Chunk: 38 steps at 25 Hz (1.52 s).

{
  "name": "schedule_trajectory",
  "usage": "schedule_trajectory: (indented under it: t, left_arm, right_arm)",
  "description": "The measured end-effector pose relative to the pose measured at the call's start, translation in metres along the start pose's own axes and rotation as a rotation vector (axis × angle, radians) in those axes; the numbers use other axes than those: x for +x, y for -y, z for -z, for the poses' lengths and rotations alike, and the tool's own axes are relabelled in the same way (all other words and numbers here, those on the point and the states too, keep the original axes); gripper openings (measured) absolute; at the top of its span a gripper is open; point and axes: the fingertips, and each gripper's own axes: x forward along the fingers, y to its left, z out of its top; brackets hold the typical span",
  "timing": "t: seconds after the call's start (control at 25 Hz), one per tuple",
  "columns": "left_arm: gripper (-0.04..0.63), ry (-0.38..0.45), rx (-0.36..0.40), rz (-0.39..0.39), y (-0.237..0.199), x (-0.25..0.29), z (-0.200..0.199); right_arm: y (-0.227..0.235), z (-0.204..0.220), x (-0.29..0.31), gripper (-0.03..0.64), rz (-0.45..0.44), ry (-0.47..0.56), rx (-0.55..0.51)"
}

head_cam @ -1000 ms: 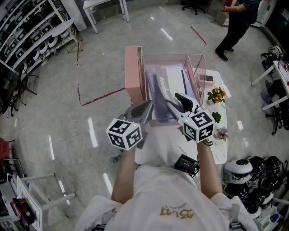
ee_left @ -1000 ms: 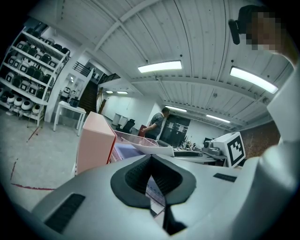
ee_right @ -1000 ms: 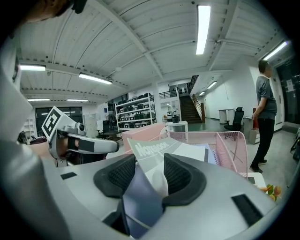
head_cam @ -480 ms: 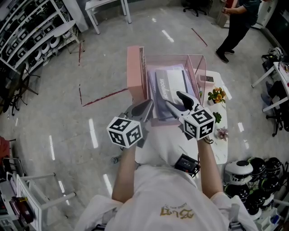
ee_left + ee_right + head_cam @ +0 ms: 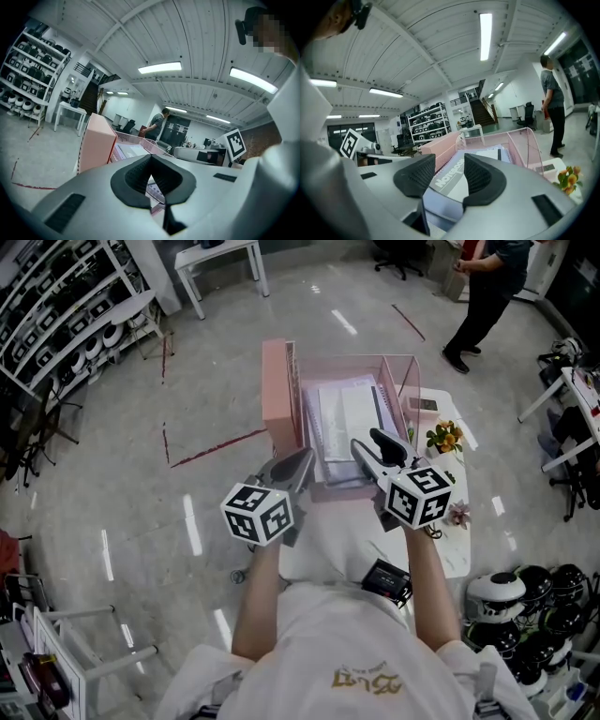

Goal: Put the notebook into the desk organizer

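The pink mesh desk organizer [image 5: 281, 390] stands on the small white table [image 5: 452, 554] in front of me. The notebook [image 5: 343, 423], lavender cover with a white panel, lies inside it on other papers. My right gripper [image 5: 373, 448] hovers at the notebook's near end, and its jaws are closing. In the right gripper view the notebook [image 5: 440, 206] shows in the gap of the right gripper [image 5: 449, 169], and the pads do not press on it. My left gripper [image 5: 296, 465] is shut and empty at the organizer's near left corner. The left gripper [image 5: 151, 180] points at the organizer's pink side [image 5: 96, 145].
A small flower pot [image 5: 448, 437], a pink ornament [image 5: 459, 516] and a black device [image 5: 388, 580] sit on the table's right and near parts. A person [image 5: 486, 287] stands at the far right. Helmets [image 5: 516, 594] lie at the lower right, shelves [image 5: 66, 306] at the far left.
The notebook has gone from leaning tilted at the organizer's front to lying flat inside it. The right gripper has drawn back a little toward the right. The left gripper has stayed put.
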Motion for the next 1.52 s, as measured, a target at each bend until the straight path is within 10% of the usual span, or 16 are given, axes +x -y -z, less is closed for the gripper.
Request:
schedule_trajectory:
  t: [0.48,0.88,1.52]
  left_arm:
    - [0.017,0.038,-0.029,0.013,0.013,-0.017,0.002]
    - [0.017,0.042,-0.004,-0.002,0.019,-0.027,0.005]
    - [0.017,0.045,0.0,0.01,0.028,-0.028,0.005]
  right_arm:
    - [-0.02,0.011,-0.041,0.011,0.037,0.111,0.249]
    - [-0.005,0.016,-0.063,0.011,0.267,0.054,0.01]
    - [-0.01,0.013,-0.075,0.009,0.266,0.067,-0.029]
